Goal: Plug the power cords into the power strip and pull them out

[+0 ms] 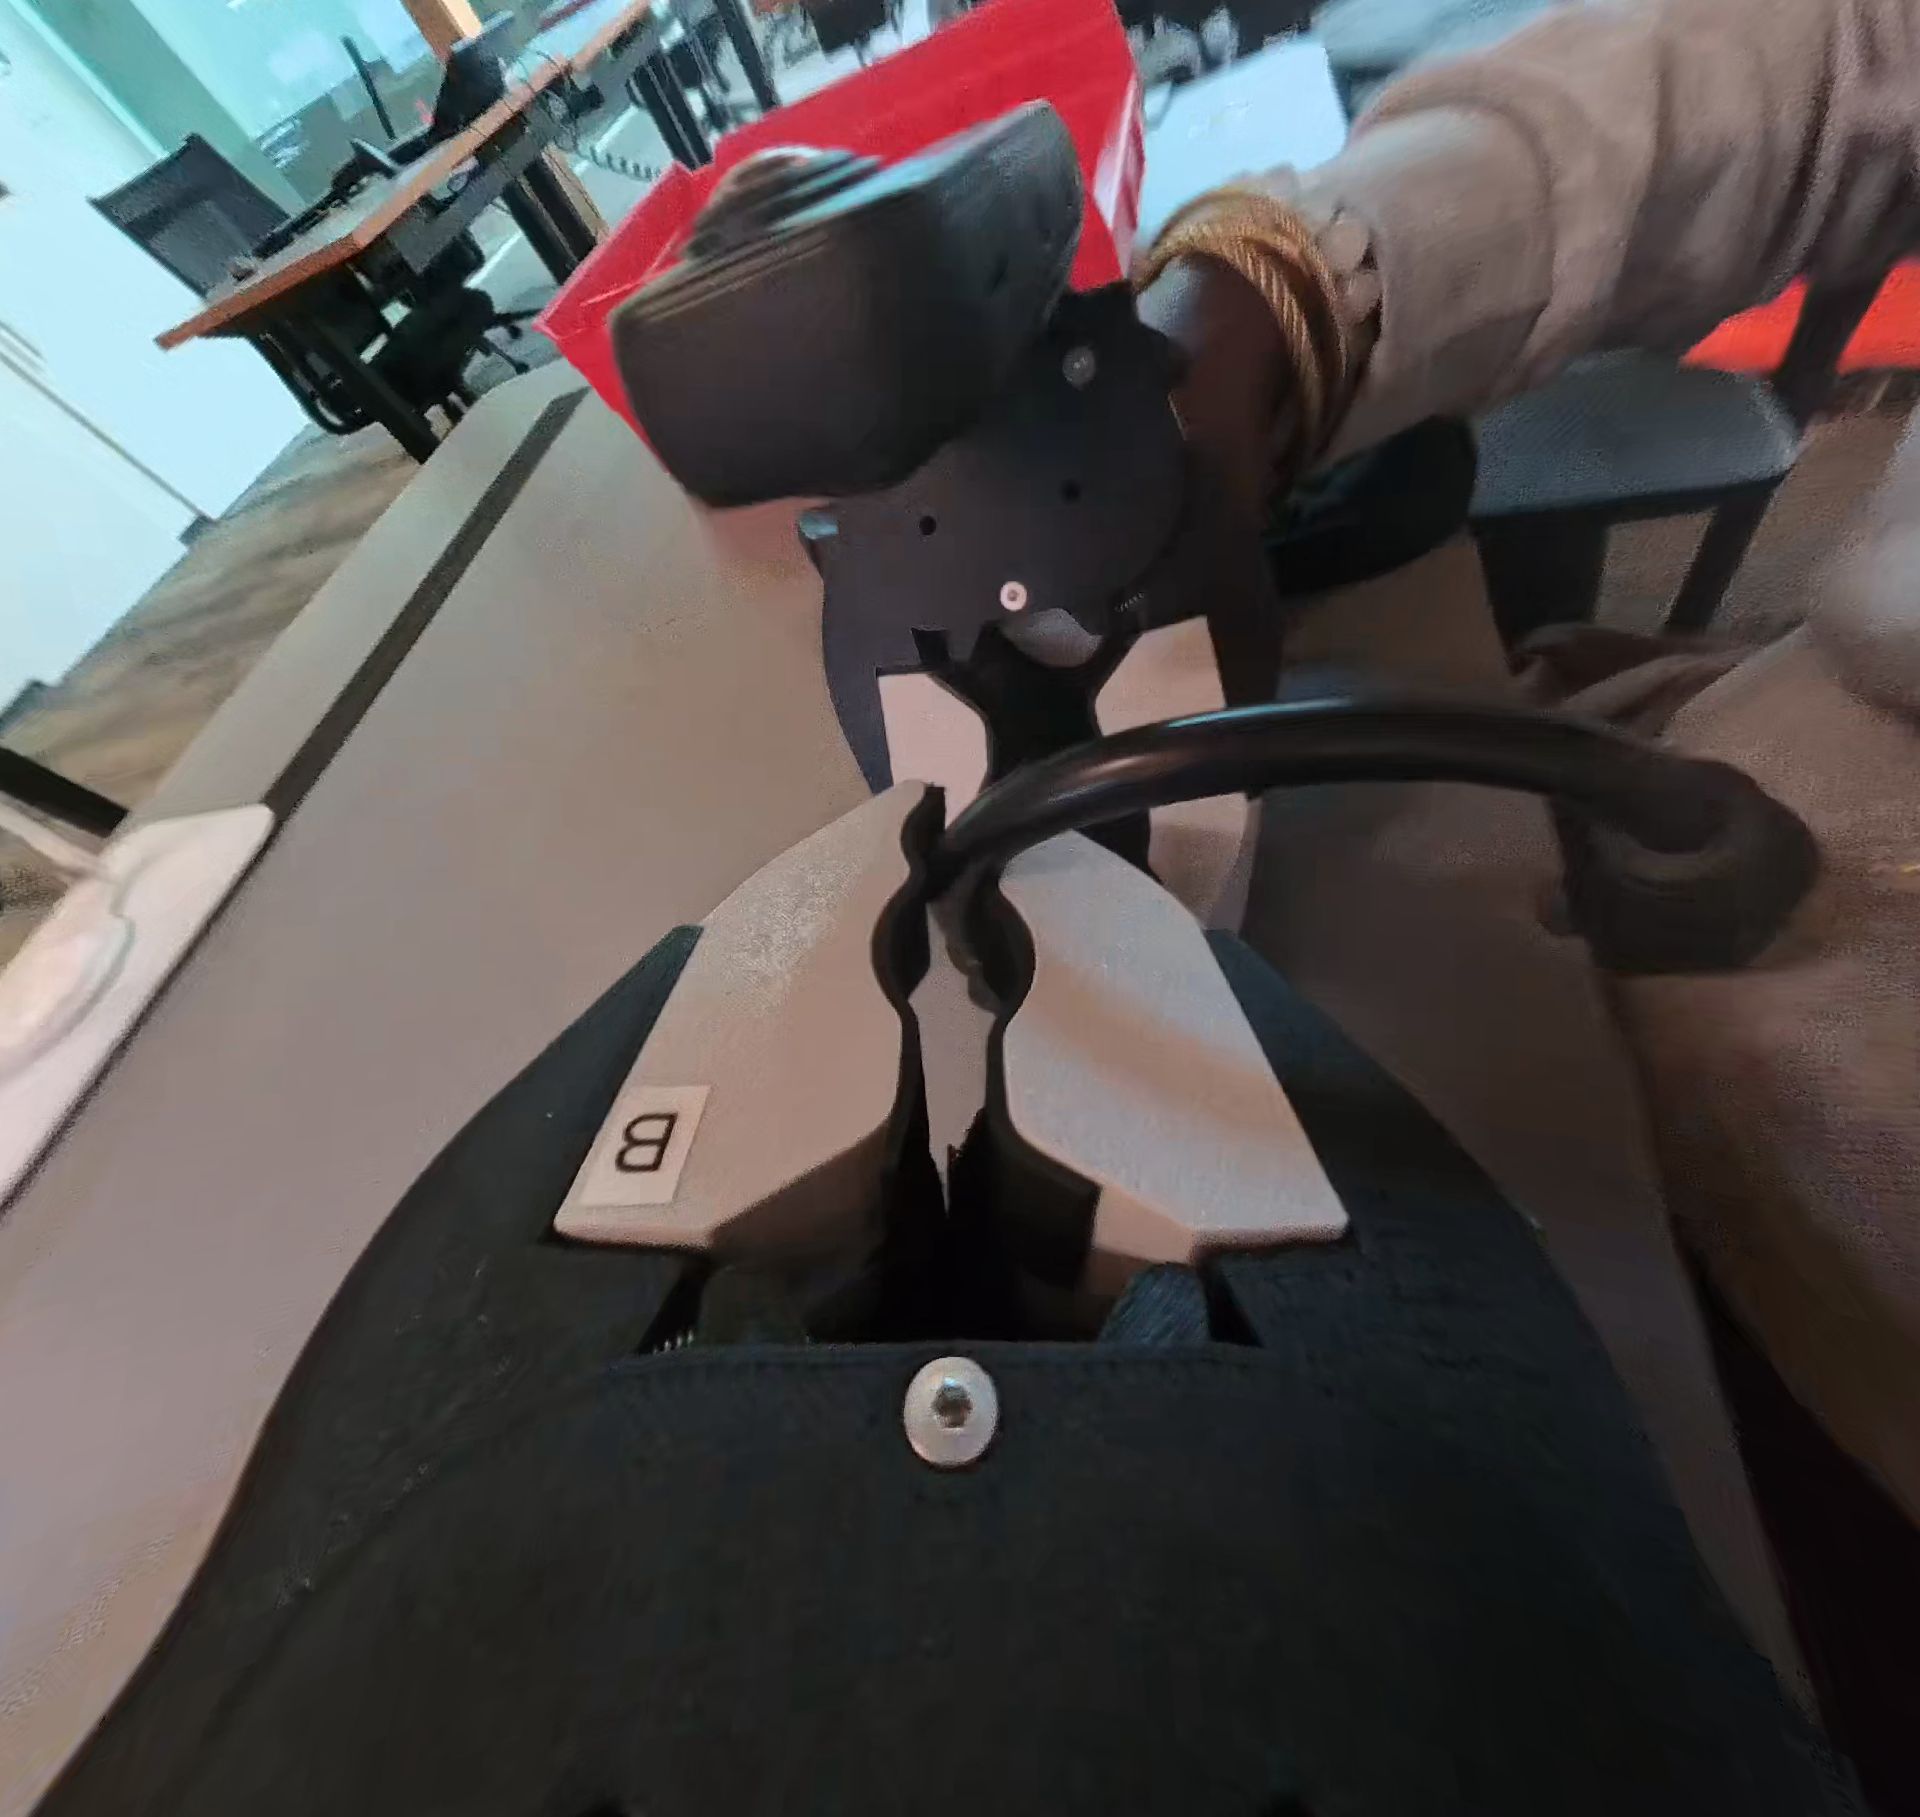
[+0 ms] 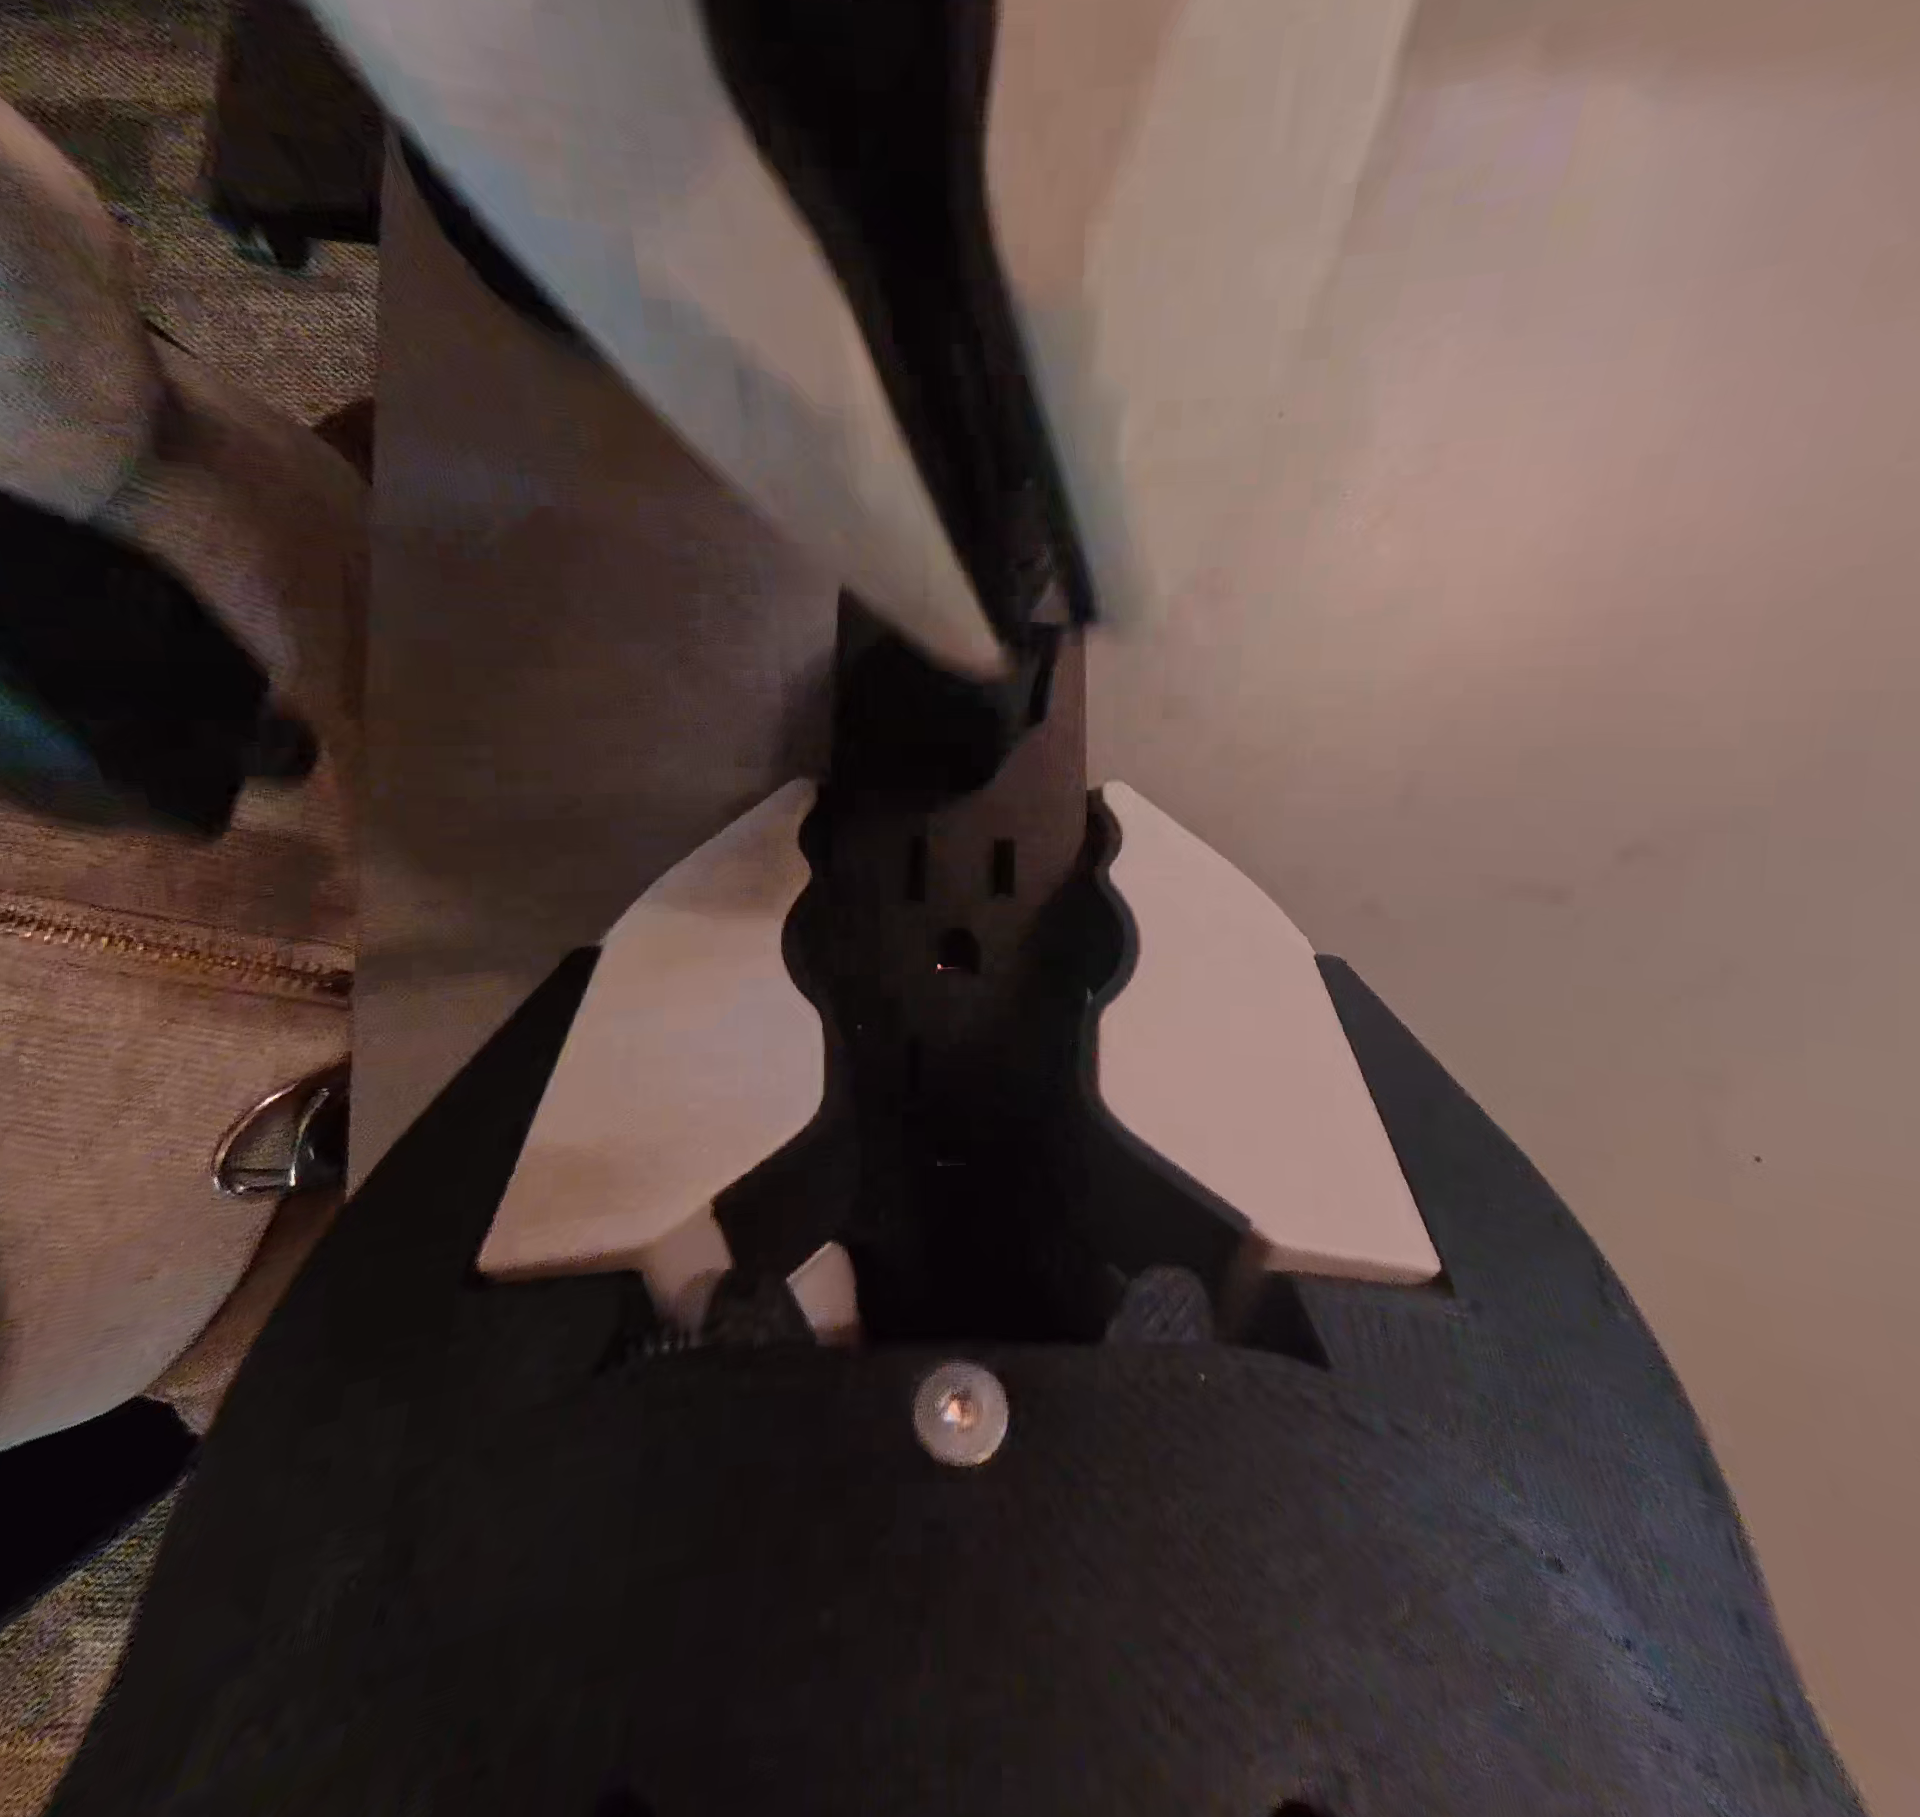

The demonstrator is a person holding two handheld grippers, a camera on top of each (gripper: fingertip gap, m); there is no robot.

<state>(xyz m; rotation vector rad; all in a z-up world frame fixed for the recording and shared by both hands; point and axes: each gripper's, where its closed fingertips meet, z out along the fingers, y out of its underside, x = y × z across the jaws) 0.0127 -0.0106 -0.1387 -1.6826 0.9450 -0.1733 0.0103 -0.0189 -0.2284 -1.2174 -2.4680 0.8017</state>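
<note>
Cord grip on L side: left gripper (image 1: 940, 868) has its 2 pale fingers (image 1: 790, 1019) pressed together on a black power cord (image 1: 1299, 744), pinched right at the tips. Cord arcs out to the right, ends in a thick black blob (image 1: 1683, 874), prob the plug, too blurred to be sure. Sticker w/ a letter sits on the L finger.

Right gripper (image 2: 956, 894) straddles a black power strip (image 2: 961, 926); its fingers (image 2: 665, 1029) sit against both long sides of the strip, so clamped on it. 1 outlet w/ 2 slots + ground hole shows between the tips. Strip lies on a beige tabletop (image 2: 1558, 624). Past the tips a black shape (image 2: 914, 718) sits on the strip, touched by the other gripper's blurred pale fingers; can't tell if it's a plug or if it's seated.

In the left wrist view the right gripper's black body shows farther off, pointing down at the table (image 1: 499, 728), held by a hand (image 1: 1226, 354) in a beige sleeve w/ a gold bracelet. Red bin (image 1: 997, 53) behind it. Desks + chairs in bg. White object (image 1: 114, 926) at table's left edge, unclear what.
</note>
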